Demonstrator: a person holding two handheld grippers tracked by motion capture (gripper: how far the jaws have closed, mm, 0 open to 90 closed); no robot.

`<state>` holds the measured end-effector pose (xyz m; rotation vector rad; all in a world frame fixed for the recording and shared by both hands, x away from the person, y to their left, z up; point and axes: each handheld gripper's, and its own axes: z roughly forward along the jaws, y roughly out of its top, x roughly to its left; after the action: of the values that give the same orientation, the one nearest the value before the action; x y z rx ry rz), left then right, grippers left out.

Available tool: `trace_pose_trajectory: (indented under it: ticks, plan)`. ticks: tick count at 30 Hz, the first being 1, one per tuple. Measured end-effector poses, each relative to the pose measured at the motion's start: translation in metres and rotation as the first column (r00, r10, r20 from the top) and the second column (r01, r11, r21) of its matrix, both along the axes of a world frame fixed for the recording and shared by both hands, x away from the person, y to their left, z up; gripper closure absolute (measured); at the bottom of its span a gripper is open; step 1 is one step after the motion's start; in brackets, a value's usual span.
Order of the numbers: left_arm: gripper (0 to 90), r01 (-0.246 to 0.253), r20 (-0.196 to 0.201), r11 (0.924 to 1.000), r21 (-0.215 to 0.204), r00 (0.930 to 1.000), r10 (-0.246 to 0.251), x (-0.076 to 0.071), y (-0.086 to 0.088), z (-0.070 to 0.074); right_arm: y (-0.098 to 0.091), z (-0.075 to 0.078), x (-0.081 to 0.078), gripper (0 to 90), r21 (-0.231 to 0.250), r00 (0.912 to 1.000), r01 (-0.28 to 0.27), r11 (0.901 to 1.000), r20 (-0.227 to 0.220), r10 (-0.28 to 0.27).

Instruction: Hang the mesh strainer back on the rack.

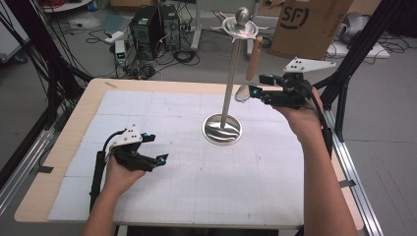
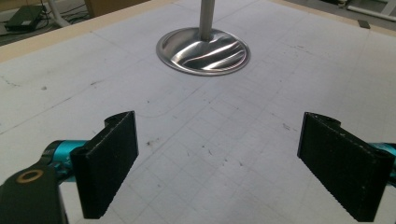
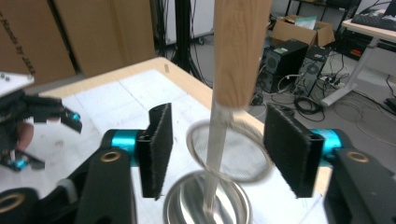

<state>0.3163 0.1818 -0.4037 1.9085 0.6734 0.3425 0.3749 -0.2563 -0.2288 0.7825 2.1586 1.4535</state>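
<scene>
Blurring the strainer [image 3: 229, 156], both tongs, left [image 2: 217, 161] and right [image 3: 217, 149], gape empty.

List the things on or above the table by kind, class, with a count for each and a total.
Handheld grippers: 2, the left gripper and the right gripper
Metal stands: 1, the stand with its round base
Wooden-handled strainers: 1, the strainer hanging by its handle from the stand
Total: 4
</scene>
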Motion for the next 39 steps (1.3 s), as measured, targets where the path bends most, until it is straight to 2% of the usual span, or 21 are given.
trace_pose_trajectory:
  ticks: [4, 11, 16, 22, 31, 39]
  plan:
    - [12.9, 0.0, -0.001, 1.0, 0.001, 1.0, 0.0, 0.0, 0.0, 0.0, -0.006, -0.008, -0.009, 38.4, -0.015, 1.0, 0.004, 0.9999, 0.0, -0.004]
    - [12.9, -0.001, -0.004, 1.0, 0.005, 1.0, 0.001, 0.0, 0.0, 0.0, -0.01, -0.019, -0.021, 35.9, -0.014, 1.0, -0.008, 0.9999, -0.001, 0.008]
    - [12.6, 0.032, 0.009, 0.9994, -0.008, 0.9994, -0.032, -0.002, -0.002, 0.0, -0.009, -0.029, -0.028, 34.6, -0.011, 0.9999, -0.016, 0.9998, 0.003, 0.016]
    - [12.6, 0.024, 0.006, 0.9996, -0.011, 0.9997, -0.024, -0.001, -0.001, 0.0, -0.009, -0.044, -0.033, 32.0, 0.008, 0.9993, -0.015, 0.9999, -0.034, 0.015]
    - [12.6, 0.024, 0.005, 0.9996, -0.014, 0.9997, -0.024, -0.002, 0.0, 0.001, -0.009, -0.071, -0.039, 29.1, -0.012, 0.9978, 0.0, 0.9999, -0.067, -0.001]
    - [12.6, 0.021, -0.002, 0.9996, -0.017, 0.9998, -0.021, 0.0, 0.0, 0.0, -0.008, -0.092, -0.045, 27.7, 0.019, 0.9937, -0.012, 0.9998, -0.111, 0.014]
